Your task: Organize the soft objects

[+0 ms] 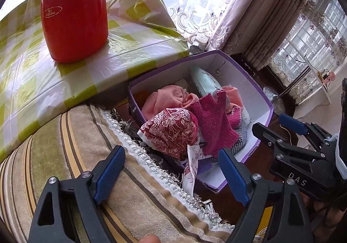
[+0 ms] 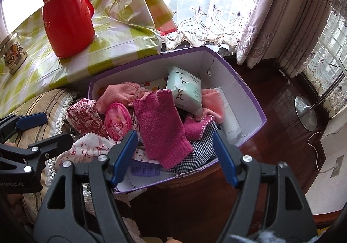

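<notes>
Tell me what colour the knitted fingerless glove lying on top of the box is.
Deep pink, magenta; the fingerless glove shows best in the right wrist view.

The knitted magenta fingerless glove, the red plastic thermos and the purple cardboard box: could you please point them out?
Knitted magenta fingerless glove (image 2: 161, 126), right wrist view, palm.
Red plastic thermos (image 2: 67, 24), right wrist view, body.
Purple cardboard box (image 1: 243, 82), left wrist view, inner white wall.

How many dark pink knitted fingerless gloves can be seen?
2: one dark pink knitted fingerless glove lies on top of the pile; another lies beside it, partly buried. More may be hidden underneath.
</notes>
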Tool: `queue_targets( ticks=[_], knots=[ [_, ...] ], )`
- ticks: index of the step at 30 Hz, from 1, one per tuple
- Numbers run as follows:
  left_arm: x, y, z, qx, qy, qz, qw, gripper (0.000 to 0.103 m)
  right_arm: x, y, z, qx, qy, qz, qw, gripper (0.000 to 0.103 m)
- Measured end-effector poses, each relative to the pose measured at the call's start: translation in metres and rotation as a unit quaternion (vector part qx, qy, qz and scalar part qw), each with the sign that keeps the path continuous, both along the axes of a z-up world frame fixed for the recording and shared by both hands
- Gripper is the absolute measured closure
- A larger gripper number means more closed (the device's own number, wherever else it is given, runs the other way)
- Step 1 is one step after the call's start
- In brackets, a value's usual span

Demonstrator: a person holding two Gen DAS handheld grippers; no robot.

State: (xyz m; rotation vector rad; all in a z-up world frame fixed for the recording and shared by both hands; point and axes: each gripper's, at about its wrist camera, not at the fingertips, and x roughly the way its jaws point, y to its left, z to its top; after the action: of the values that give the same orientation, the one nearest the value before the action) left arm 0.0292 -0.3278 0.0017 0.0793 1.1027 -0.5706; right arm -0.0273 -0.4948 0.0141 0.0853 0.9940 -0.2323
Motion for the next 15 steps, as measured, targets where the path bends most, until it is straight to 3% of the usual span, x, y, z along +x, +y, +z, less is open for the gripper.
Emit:
queue_targets(
  ticks=[15],
  knots=[
    [0.0018, 0.0008, -0.0023, -0.003, 0.009, 0.001, 1.0000, 0.014, 0.0002, -0.0001, -0.0029, 0.002, 0.002, 0.004, 1.000, 0.029]
  ],
)
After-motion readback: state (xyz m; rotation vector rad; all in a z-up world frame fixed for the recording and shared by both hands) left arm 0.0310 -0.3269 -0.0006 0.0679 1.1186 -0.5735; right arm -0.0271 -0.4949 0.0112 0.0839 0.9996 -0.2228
